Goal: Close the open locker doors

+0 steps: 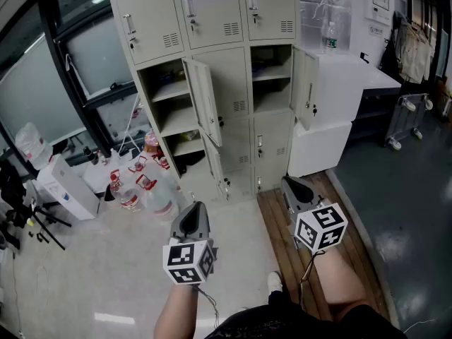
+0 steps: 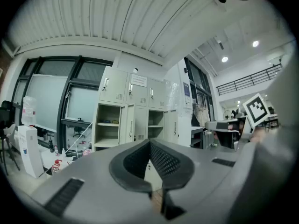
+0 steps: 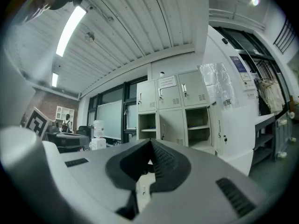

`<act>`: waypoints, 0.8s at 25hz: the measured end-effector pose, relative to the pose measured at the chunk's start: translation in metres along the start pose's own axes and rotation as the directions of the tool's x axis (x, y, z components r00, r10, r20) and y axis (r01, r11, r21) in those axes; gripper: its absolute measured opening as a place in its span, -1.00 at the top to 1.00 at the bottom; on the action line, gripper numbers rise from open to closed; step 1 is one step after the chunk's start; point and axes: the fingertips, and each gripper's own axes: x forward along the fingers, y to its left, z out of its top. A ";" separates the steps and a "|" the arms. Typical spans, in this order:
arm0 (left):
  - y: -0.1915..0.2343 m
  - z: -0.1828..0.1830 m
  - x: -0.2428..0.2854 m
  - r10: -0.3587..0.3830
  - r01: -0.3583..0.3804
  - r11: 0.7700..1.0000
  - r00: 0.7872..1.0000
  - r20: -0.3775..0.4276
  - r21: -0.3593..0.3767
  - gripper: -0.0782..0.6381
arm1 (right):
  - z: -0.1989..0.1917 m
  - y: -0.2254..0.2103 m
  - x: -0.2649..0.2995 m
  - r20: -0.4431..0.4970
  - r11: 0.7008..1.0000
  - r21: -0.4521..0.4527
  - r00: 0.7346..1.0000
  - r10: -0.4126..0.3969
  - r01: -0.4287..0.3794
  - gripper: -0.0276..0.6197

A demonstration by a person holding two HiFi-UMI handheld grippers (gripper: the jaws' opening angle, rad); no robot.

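A beige locker cabinet (image 1: 212, 20) stands ahead of me, with its top row shut. In the middle row the left door (image 1: 203, 101) swings out, showing shelves, and the right door (image 1: 305, 89) hangs open toward the white counter. A lower left door (image 1: 215, 167) also stands ajar. My left gripper (image 1: 192, 212) is shut and empty, well short of the lockers above the pale floor. My right gripper (image 1: 290, 184) is shut and empty too, near the cabinet's bottom right corner. The lockers (image 2: 135, 120) show beyond the left gripper (image 2: 149, 142), and the lockers (image 3: 180, 120) beyond the right gripper (image 3: 150, 142).
Several water bottles (image 1: 138, 186) and a white box (image 1: 67, 186) crowd the floor left of the lockers. A white counter (image 1: 346, 83) with a bottle (image 1: 330, 37) adjoins the cabinet's right side. A wooden floor strip (image 1: 296, 253) runs underfoot, and a wheeled cart (image 1: 409, 119) stands at the far right.
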 end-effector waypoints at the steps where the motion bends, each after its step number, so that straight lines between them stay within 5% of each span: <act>1: 0.000 0.001 -0.001 -0.001 0.001 1.000 1.000 0.001 -0.001 0.77 | 0.000 0.002 -0.001 0.003 1.000 0.002 1.000 0.003 -0.003 0.91; 20: 0.000 0.005 -0.025 -0.027 0.027 0.999 1.000 0.009 -0.018 0.77 | 0.010 0.027 -0.008 0.027 0.999 -0.005 0.999 0.040 -0.040 0.91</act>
